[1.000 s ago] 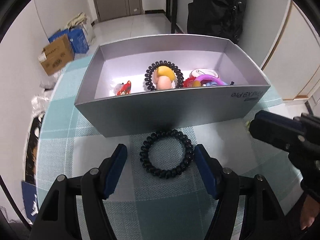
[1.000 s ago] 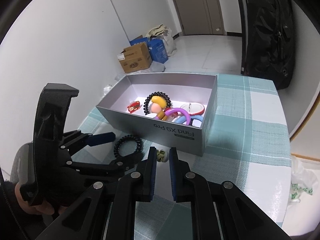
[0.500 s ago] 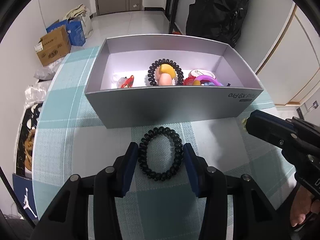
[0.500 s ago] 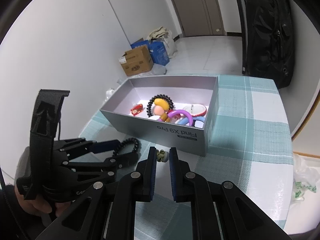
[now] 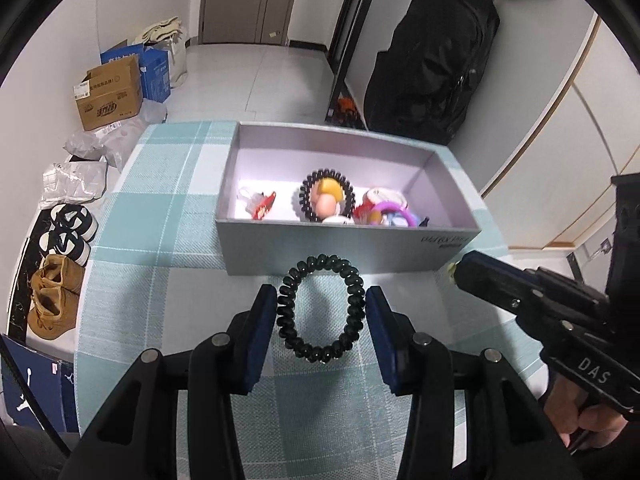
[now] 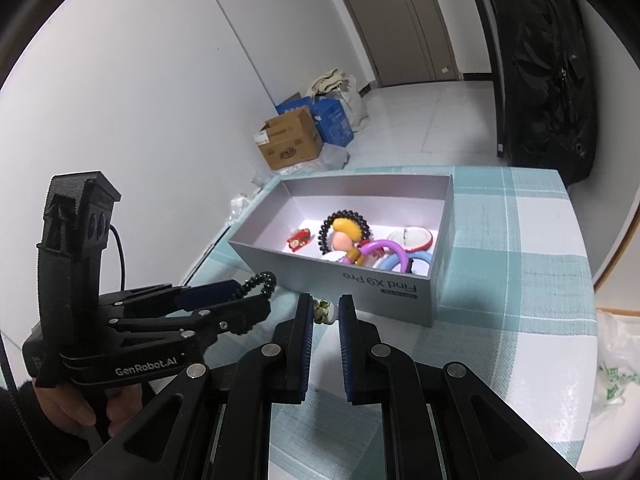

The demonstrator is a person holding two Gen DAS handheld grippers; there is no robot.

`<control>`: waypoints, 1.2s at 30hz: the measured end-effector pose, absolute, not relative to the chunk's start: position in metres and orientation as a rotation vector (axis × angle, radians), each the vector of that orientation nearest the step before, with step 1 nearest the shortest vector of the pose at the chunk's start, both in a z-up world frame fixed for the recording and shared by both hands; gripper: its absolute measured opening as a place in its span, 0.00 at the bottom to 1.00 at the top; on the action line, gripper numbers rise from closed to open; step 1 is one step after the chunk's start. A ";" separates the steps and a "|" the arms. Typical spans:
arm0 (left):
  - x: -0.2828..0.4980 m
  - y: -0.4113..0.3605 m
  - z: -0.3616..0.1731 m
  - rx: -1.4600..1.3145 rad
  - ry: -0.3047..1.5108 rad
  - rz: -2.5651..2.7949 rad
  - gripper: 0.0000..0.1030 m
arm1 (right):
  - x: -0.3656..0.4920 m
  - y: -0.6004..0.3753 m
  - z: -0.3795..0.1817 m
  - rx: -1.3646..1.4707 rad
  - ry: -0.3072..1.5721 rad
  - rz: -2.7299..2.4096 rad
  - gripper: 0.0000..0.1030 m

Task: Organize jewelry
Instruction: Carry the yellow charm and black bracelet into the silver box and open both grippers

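Note:
My left gripper (image 5: pixel 322 300) is shut on a black spiral hair tie (image 5: pixel 322 307) and holds it lifted above the checked tablecloth, in front of the grey box (image 5: pixel 344 252). The hair tie also shows in the right wrist view (image 6: pixel 260 282), pinched by the left gripper (image 6: pixel 244 294). My right gripper (image 6: pixel 323 308) is shut on a small pale green and white trinket (image 6: pixel 322 309), near the box's front wall (image 6: pixel 360 284). The box holds another black spiral tie (image 5: pixel 327 198), a doll charm, a red piece and coloured rings.
The round table (image 5: pixel 160 280) has a teal checked cloth. The right gripper (image 5: pixel 520 292) shows at the right of the left wrist view. On the floor are cardboard boxes (image 5: pixel 110 94), shoes (image 5: pixel 52 296) and a black bag (image 5: pixel 432 64).
The left gripper's jaws closed on the black hair tie and lifted it off the table, pulling back from the box. The right gripper stayed shut on its trinket and rose a little.

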State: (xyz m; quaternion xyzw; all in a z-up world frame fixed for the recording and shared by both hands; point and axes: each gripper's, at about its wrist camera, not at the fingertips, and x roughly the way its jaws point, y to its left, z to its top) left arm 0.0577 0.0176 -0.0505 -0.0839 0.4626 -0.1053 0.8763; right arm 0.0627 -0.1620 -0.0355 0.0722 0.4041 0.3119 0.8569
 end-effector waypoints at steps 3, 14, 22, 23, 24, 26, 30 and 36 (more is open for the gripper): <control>0.053 0.020 -0.044 -0.193 0.937 -0.224 0.39 | 0.062 -0.163 -0.032 0.159 0.836 0.661 0.11; 0.059 0.029 -0.028 -0.241 0.880 -0.240 0.39 | 0.064 -0.162 -0.015 0.169 0.815 0.658 0.11; 0.065 0.030 -0.018 -0.264 0.863 -0.252 0.39 | 0.077 -0.164 -0.003 0.182 0.801 0.654 0.11; 0.065 0.031 -0.017 -0.268 0.862 -0.254 0.39 | 0.079 -0.163 -0.002 0.182 0.804 0.652 0.11; 0.066 0.031 -0.017 -0.273 0.863 -0.256 0.39 | 0.081 -0.163 -0.002 0.181 0.806 0.650 0.11; 0.069 0.031 -0.016 -0.277 0.865 -0.255 0.39 | 0.086 -0.162 -0.001 0.184 0.808 0.651 0.11; 0.081 0.032 -0.015 -0.288 0.868 -0.257 0.39 | 0.094 -0.159 0.001 0.185 0.804 0.660 0.11; 0.102 0.032 -0.018 -0.298 0.886 -0.267 0.39 | 0.110 -0.150 0.000 0.182 0.811 0.658 0.11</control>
